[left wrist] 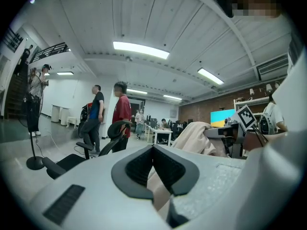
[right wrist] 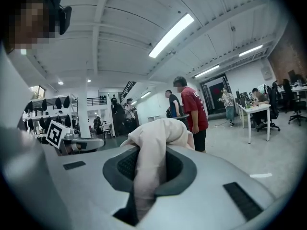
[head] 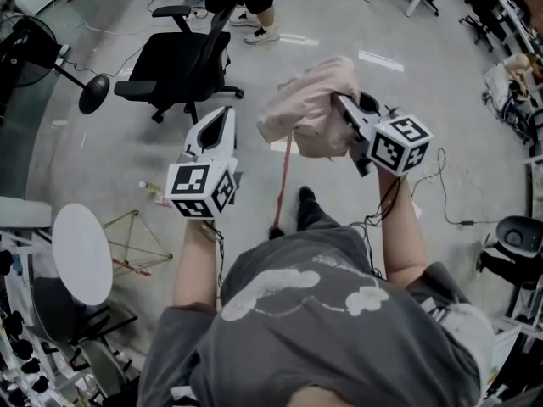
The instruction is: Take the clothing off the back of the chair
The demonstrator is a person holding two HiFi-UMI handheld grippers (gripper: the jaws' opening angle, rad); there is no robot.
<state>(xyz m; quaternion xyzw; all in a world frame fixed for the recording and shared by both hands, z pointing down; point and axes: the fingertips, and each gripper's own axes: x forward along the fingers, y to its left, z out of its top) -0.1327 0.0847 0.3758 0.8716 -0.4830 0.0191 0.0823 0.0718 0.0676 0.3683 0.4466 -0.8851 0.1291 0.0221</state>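
The pale pink clothing (head: 310, 108) hangs bunched in the air, clear of the black office chair (head: 178, 62) on the floor to its left. My right gripper (head: 339, 104) is shut on it; in the right gripper view the cloth (right wrist: 156, 133) bulges up between the jaws of that gripper (right wrist: 144, 176). My left gripper (head: 227, 115) hovers beside the cloth's left edge, apart from it, with its jaw tips together. The left gripper view shows those tips (left wrist: 153, 152) meeting, the cloth (left wrist: 196, 135) to the right and the chair (left wrist: 79, 159) to the left.
A black fan stand (head: 93, 91) stands left of the chair. A round white table (head: 81, 253) is at my near left. People (head: 259, 7) stand beyond the chair. Cables (head: 441, 176) and another chair (head: 517, 240) lie to the right. A red line (head: 284, 176) runs along the floor below.
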